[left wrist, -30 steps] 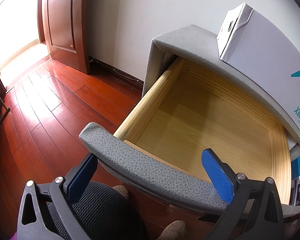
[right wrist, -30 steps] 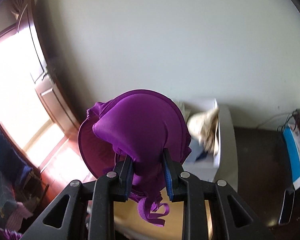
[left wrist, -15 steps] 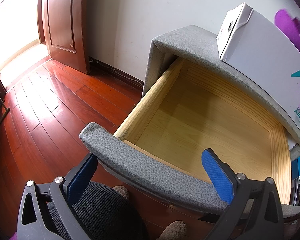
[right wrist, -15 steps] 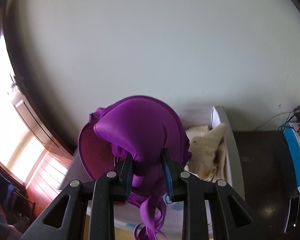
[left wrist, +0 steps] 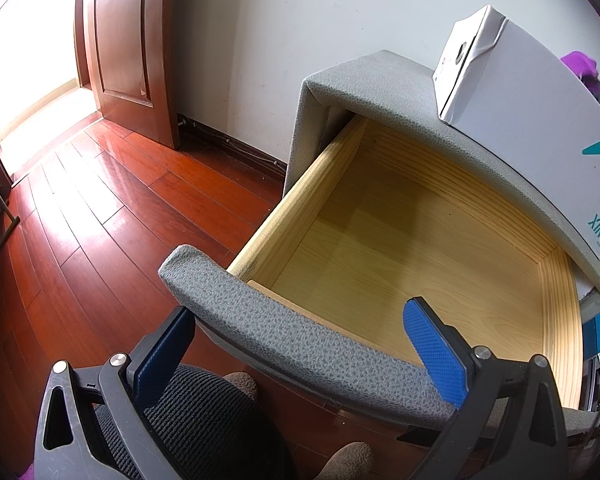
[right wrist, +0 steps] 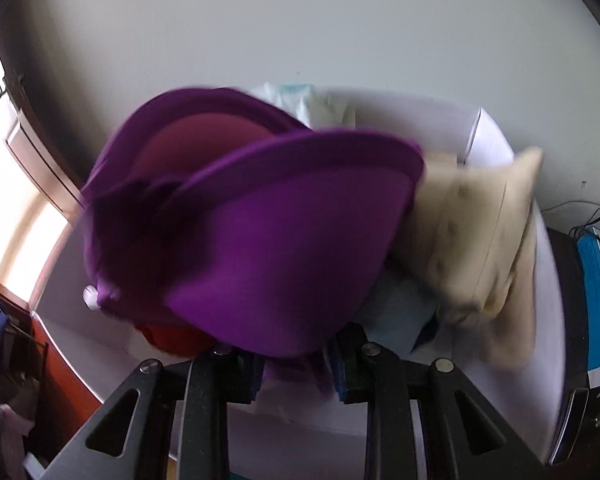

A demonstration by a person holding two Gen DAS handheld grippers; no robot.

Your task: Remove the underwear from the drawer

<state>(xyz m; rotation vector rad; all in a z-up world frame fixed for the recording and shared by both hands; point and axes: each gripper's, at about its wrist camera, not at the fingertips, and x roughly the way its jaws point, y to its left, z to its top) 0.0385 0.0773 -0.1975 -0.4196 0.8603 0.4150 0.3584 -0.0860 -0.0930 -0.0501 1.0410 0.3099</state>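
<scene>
Care was wanted: right gripper (right wrist: 296, 372), clamped on the purple bra (right wrist: 268, 248), should part only well inside the white box (right wrist: 420, 112), left gripper (left wrist: 300, 352) idling wide open

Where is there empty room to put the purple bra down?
The drawer floor is bare, bordered by its wooden sides and grey padded front. The white box is crowded: a beige garment, something red and pale blue cloth under the purple bra.
</scene>
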